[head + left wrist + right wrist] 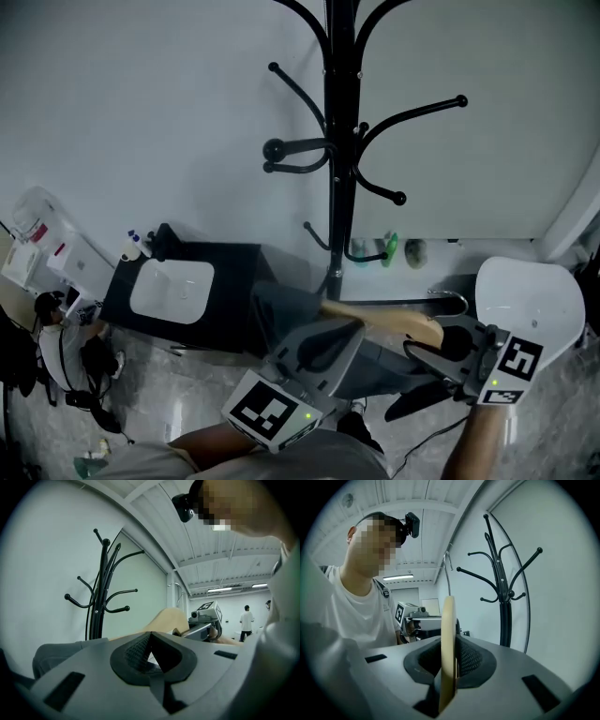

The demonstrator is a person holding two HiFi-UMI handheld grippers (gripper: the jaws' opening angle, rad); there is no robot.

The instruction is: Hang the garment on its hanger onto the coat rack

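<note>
The pale wooden hanger (394,322) with the grey garment (281,314) draped over it is held low, well below the curved arms of the black metal coat rack (342,141). Nothing is hung yet.

The right gripper (419,352) is clamped on the bare wood near the hanger's metal hook (448,300); in the right gripper view the wood is seen edge-on, pinched between the pads. The left gripper (323,345) is drawn almost closed, apparently on the cloth-covered arm of the hanger, though what lies between its pads cannot be made out clearly.

Several risks are judged from here. The wood is gripped across its thin edge, so it could pivot or slip as it is lifted. The garment could be dragged off its shoulder if the two grippers are moved unevenly. The hook could be caught on, or deflected by, a ball-tipped rack arm if it is brought in at the wrong angle. A premature release would let everything drop.
</note>
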